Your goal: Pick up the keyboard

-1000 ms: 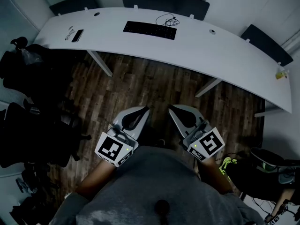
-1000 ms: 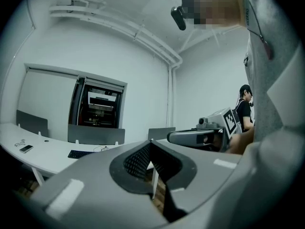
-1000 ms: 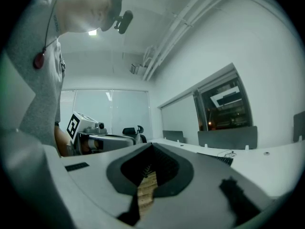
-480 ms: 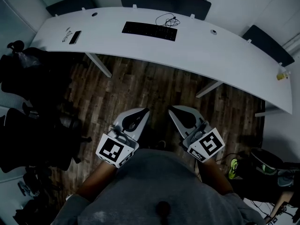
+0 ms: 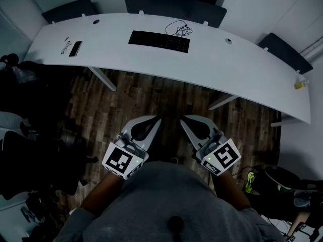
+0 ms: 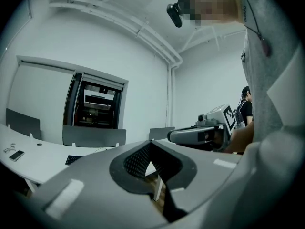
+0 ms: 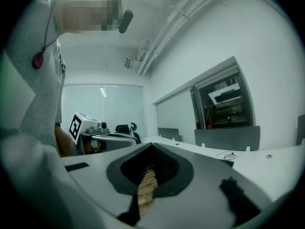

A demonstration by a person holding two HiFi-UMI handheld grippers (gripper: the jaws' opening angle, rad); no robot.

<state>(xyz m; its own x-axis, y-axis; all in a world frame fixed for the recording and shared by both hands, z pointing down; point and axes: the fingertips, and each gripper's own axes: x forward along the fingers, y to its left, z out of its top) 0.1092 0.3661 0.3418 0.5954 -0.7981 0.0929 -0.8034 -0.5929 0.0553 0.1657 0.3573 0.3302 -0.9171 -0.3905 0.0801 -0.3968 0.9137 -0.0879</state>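
Observation:
A black keyboard [image 5: 159, 41] lies on the long curved white desk [image 5: 242, 69], toward its far edge, with a coiled cable [image 5: 179, 29] beside it. In the left gripper view a corner of the keyboard [image 6: 73, 159] shows past the jaws. My left gripper [image 5: 157, 118] and right gripper [image 5: 182, 119] are held side by side over the wooden floor, well short of the desk. Both are shut and hold nothing. Each gripper shows in the other's view: the right gripper [image 6: 200, 135], the left gripper [image 7: 112, 140].
A phone [image 5: 75, 48] lies at the desk's left end. Dark office chairs [image 5: 30, 150] crowd the floor at left. Grey partition panels [image 5: 174, 6] stand behind the desk. A small yellow object [image 5: 300, 84] sits at the desk's right end. Bags and shoes [image 5: 272, 180] lie at right.
Both grippers and I have moved toward the desk; the desk and keyboard sit a little lower and larger in the head view. Both jaws stay shut.

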